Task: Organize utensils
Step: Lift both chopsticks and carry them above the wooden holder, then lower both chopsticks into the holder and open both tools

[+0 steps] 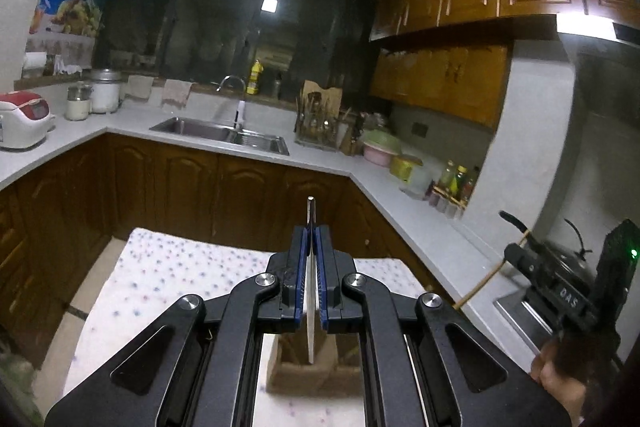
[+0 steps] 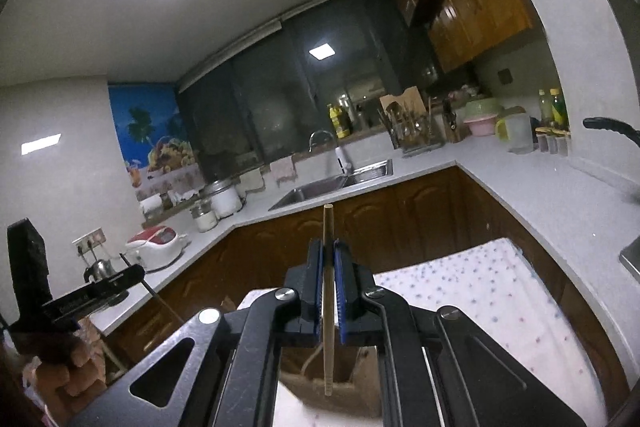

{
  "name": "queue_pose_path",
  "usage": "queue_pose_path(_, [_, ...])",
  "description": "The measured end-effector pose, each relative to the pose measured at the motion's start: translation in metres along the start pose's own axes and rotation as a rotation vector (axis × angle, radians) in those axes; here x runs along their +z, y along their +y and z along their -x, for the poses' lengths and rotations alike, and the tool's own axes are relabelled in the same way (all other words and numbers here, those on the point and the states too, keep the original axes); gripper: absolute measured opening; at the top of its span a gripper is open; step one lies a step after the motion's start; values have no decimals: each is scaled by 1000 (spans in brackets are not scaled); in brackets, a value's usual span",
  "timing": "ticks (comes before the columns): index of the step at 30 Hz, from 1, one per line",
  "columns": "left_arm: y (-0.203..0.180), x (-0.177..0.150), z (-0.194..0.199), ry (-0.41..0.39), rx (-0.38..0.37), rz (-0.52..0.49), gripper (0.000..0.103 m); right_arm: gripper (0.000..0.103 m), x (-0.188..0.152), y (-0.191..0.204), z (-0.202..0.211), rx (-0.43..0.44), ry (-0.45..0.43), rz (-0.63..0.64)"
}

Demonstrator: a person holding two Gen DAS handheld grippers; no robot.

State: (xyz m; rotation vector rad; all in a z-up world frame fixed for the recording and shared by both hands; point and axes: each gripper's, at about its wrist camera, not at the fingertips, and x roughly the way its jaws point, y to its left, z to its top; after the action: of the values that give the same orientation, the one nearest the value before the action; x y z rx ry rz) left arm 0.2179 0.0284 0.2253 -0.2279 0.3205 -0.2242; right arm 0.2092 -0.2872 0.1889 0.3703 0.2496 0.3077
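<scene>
1. Left claw [image 1: 311, 247] is clenched on a flat metal utensil [image 1: 311, 291], seen edge-on; its type is hard to tell. Its tip pokes out past the blue pads.
2. Right claw [image 2: 329, 267] is clenched on a wooden chopstick [image 2: 328, 307], upright between the pads.
3. Below both claws sits a brown wooden holder box [image 1: 304, 367], standing on the dotted white cloth [image 1: 180, 267] over the surface.
4. Both utensils' lower ends hang just above the box's opening.
5. The sink [image 1: 224, 135] sits well apart, across the kitchen.
</scene>
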Motion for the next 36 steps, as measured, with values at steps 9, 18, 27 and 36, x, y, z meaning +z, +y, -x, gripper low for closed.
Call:
queue_pose_path(9, [28, -41, -59, 76, 32, 71, 4, 6, -27, -12, -43, -66, 22, 7])
queue_pose_path(18, [38, -86, -92, 164, 50, 95, 5, 6, -71, -26, -77, -79, 147, -16])
queue_pose_path(27, [33, -95, -98, 188, 63, 68, 6, 6, -79, -29, -83, -83, 192, -23])
queue_pose_path(36, [34, -93, -96, 207, 59, 73, 14, 12, -78, -31, -84, -71, 205, -55])
